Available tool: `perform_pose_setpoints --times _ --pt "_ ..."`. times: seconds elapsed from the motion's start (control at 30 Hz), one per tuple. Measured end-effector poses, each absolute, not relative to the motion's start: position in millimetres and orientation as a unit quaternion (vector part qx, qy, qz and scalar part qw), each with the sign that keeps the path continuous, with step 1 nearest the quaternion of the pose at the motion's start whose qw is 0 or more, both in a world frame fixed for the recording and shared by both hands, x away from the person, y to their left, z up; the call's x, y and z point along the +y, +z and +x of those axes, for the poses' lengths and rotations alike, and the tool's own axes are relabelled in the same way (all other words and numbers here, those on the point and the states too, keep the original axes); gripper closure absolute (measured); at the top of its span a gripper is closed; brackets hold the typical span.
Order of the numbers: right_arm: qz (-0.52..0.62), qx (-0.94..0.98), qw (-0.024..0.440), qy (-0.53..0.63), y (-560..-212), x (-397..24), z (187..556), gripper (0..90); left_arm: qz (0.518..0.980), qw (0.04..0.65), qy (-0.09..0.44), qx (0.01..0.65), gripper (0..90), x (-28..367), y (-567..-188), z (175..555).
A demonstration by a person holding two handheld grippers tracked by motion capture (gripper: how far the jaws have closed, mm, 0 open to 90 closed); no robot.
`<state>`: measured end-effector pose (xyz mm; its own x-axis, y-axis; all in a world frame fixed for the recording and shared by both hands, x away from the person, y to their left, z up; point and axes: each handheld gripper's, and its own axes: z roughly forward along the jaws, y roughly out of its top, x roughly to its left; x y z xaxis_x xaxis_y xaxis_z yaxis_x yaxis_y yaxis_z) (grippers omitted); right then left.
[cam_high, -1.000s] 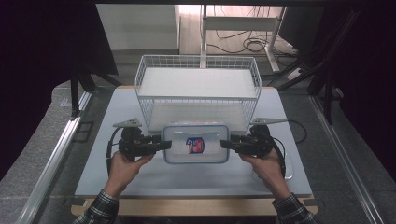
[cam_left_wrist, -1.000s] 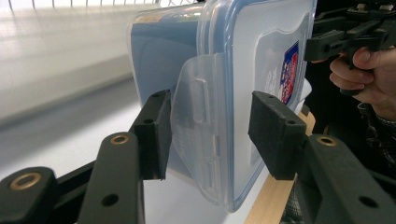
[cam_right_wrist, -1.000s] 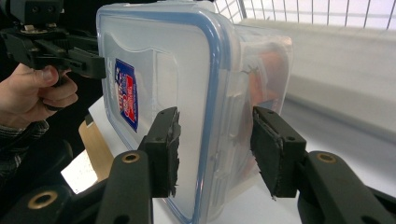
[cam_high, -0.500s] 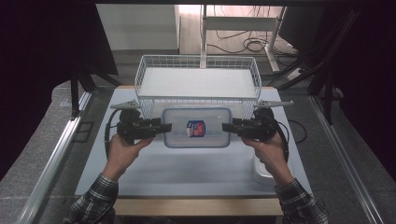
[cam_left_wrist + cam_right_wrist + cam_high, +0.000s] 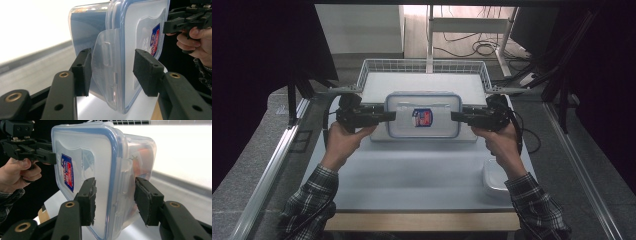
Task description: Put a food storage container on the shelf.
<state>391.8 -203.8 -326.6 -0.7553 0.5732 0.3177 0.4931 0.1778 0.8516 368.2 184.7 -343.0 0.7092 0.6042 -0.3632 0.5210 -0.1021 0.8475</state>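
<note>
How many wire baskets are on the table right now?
1. The white wire basket stands at the far end of the table, just behind the lidded plastic container that the left gripper and right gripper hold between them.

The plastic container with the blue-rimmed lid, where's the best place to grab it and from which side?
Take the plastic container by its two short ends, one gripper from each side, jaws spanning lid and base at the latch flap. It is wide and flat, so opposed end grips should keep it level.
</note>
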Motion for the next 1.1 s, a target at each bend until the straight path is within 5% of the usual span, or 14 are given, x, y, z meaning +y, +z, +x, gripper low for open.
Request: perform_pose_setpoints --times 0.47,1.1 --pt "0.350 0.754 0.048 0.554 -295 -201 432 52.4 0.737 0.557 0.053 0.380 50.1 186 -312 405" --pt "0.377 0.739 0.041 0.557 -297 -200 467 51.1 0.721 0.563 0.056 0.400 49.0 184 -315 437"
